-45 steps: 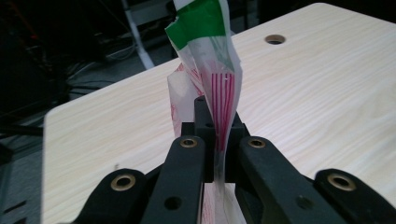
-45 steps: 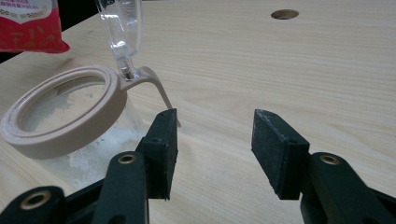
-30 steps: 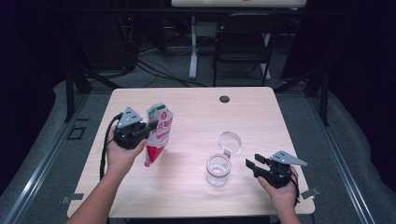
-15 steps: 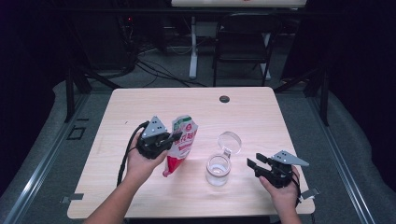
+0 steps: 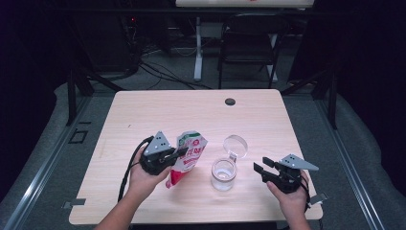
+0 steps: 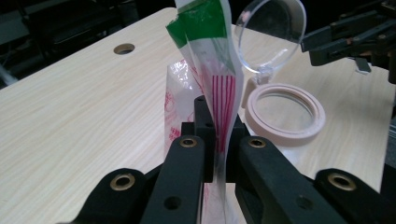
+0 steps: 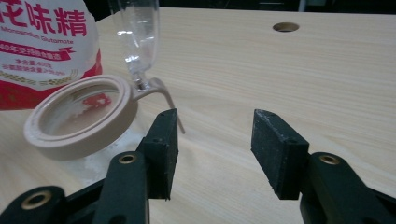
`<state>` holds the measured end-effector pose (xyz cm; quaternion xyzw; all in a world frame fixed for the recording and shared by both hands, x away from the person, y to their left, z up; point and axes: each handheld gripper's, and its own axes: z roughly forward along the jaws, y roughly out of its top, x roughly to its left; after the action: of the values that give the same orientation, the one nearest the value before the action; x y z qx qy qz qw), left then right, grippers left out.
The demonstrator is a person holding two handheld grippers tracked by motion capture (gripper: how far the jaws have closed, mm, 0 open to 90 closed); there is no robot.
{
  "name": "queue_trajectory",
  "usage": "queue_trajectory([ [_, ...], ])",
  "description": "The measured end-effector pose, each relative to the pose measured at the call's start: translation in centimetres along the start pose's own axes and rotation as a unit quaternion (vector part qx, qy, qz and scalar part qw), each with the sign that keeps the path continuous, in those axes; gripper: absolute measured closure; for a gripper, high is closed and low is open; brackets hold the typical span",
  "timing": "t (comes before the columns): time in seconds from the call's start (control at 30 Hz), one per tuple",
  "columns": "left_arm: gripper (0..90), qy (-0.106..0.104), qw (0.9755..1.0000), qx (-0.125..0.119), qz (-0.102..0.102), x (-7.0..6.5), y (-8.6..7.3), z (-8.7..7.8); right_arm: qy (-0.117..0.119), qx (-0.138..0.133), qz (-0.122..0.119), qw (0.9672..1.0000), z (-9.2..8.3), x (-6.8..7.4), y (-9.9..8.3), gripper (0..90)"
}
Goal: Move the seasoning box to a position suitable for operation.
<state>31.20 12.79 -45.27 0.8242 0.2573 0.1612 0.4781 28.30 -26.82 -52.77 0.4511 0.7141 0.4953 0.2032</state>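
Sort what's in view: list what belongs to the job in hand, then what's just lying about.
In the job:
- seasoning pouch, clamped in the left gripper
- clear jar, hinged lid flipped open
- right gripper, open beside the jar

Just there:
- table's cable hole
- chair behind the table

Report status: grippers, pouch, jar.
Left gripper shut on seasoning pouch, pouch off the table beside the jar. Right gripper open, holding nothing. Jar lid flipped open; nothing between.
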Motion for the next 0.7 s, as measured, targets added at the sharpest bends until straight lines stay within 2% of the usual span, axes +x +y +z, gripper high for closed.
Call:
queue_trajectory([
  [0.2, 90.0, -0.012, 0.9998, -0.008, -0.010, -0.5, -1.1, -0.4, 0.012, -0.005, -0.026, 0.9996, -0.4, 0.5, 0.6, 57.2],
  [0.37, 90.0, -0.020, 0.9997, -0.007, -0.008, -1.1, -2.2, -0.6, 0.029, -0.007, -0.045, 0.9985, -1.1, 1.3, 1.4, 61.8],
  [0.47, 90.0, -0.024, 0.9996, -0.011, -0.012, -1.4, -2.8, -0.6, 0.030, -0.007, -0.059, 0.9978, -1.6, 1.8, 2.0, 64.0],
  [0.7, 89.6, -0.034, 0.9993, -0.009, -0.011, -2.3, -4.1, -0.2, 0.058, -0.013, -0.087, 0.9944, -2.8, 2.9, 3.4, 62.8],
])
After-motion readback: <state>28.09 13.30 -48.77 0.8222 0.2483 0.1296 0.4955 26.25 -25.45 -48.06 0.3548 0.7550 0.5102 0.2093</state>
